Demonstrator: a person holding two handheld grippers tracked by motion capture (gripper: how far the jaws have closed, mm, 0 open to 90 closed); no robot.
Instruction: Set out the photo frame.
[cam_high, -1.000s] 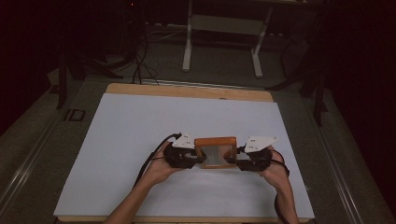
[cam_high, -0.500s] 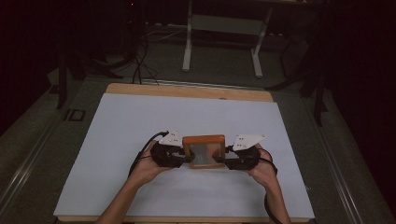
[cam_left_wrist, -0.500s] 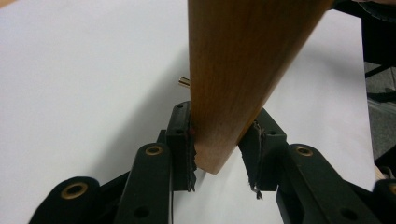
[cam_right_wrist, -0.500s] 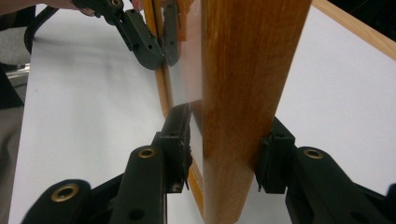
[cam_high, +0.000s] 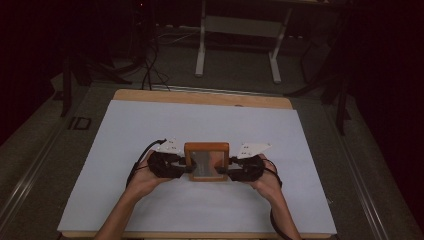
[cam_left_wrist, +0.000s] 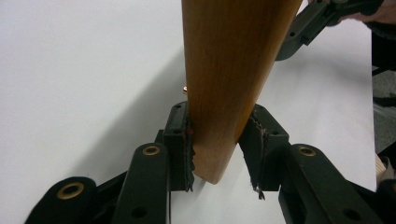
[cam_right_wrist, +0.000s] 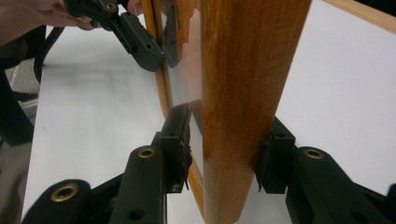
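Frame (cam_high: 206, 161), wooden with a glass or mirror pane, sits between both grippers over the middle of the white sheet (cam_high: 125, 130) in the high view. The left gripper (cam_high: 186, 167) takes its left edge and the right gripper (cam_high: 225, 172) its right edge, a hand behind each.

From the left gripper view, that gripper's jaws straddle the rounded wooden rail (cam_left_wrist: 229, 79). The left pad presses the wood; the right pad seems to stand a hair off, so I judge the hold loose, barely clamped.

From the right gripper view, both pads bear on the other rail (cam_right_wrist: 247, 93), one on the pane side, one on the back: clamped on the frame.

Judging by looks, the frame is stiff and fairly light, its varnish slick, its pane fragile. Grip the wooden rails, never the pane, and keep both sides level.
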